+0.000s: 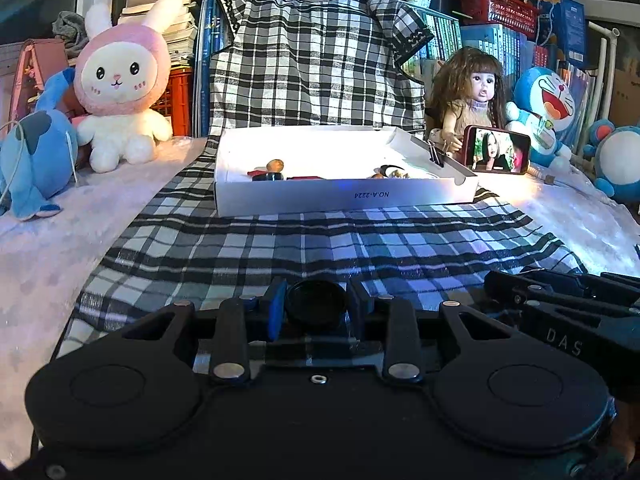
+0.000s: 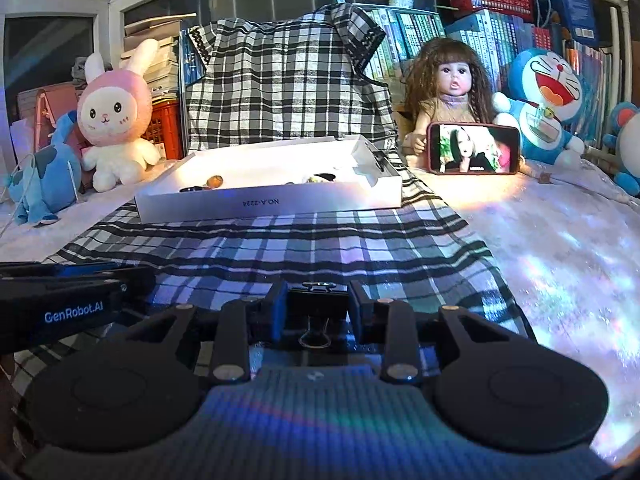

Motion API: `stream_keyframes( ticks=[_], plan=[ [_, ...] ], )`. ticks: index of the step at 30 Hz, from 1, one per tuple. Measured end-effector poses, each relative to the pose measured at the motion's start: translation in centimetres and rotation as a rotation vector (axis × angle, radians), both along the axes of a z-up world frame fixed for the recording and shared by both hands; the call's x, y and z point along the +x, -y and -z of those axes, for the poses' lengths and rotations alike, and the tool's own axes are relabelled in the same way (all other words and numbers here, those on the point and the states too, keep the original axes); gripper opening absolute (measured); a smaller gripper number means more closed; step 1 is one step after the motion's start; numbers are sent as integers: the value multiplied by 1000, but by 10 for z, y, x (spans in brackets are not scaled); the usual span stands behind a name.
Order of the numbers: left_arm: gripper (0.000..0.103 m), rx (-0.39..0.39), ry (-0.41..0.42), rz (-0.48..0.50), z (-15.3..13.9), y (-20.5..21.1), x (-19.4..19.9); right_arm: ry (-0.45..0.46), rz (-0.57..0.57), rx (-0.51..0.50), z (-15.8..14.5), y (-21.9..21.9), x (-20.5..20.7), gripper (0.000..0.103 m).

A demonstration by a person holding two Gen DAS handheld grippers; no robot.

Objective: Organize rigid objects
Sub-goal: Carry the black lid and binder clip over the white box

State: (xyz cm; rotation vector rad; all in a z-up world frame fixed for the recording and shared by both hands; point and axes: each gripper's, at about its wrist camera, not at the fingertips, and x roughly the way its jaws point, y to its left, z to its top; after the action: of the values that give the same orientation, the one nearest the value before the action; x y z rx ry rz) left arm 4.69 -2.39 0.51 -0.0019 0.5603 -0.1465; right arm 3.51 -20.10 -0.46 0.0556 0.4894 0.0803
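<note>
Left wrist: left gripper (image 1: 316, 312) clamps black disc (image 1: 316, 307), right gripper (image 2: 316, 312) clamps binder clip (image 2: 316, 312); white box (image 1: 344, 196) holds small items.

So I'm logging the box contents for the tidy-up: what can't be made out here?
- Items in the white box: both views, near wall hides most; too small to name.
- Round black object in left gripper: face unreadable.
- Binder clip in right gripper: front hidden behind fingers.
</note>
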Motion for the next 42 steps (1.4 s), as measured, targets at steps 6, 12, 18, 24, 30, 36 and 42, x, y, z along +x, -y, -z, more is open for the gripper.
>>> stream_keyframes(
  ticks=[6,12,18,24,30,36,42],
  plan=[
    [31,9,3,10,-9,3,10,2,-15,3,-6,-1,11,37],
    [31,0,3,7,-18,2,22,3,-20,8,-12,-1,23,37],
    [31,-6,-6,9,-21,1,35,-12,-30,11,-17,0,36,37],
    [31,-15,-12,2,-22,-2,44,-18,-28,11,-20,2,46,37],
    [31,-21,-19,0,-23,-3,50,-15,-28,5,-23,2,51,37],
    [31,-28,-13,3,-26,-2,54,-11,-26,3,-26,2,55,37],
    [31,-41,-14,17,-27,-1,59,-17,-25,12,-27,4,60,37]
  ],
)
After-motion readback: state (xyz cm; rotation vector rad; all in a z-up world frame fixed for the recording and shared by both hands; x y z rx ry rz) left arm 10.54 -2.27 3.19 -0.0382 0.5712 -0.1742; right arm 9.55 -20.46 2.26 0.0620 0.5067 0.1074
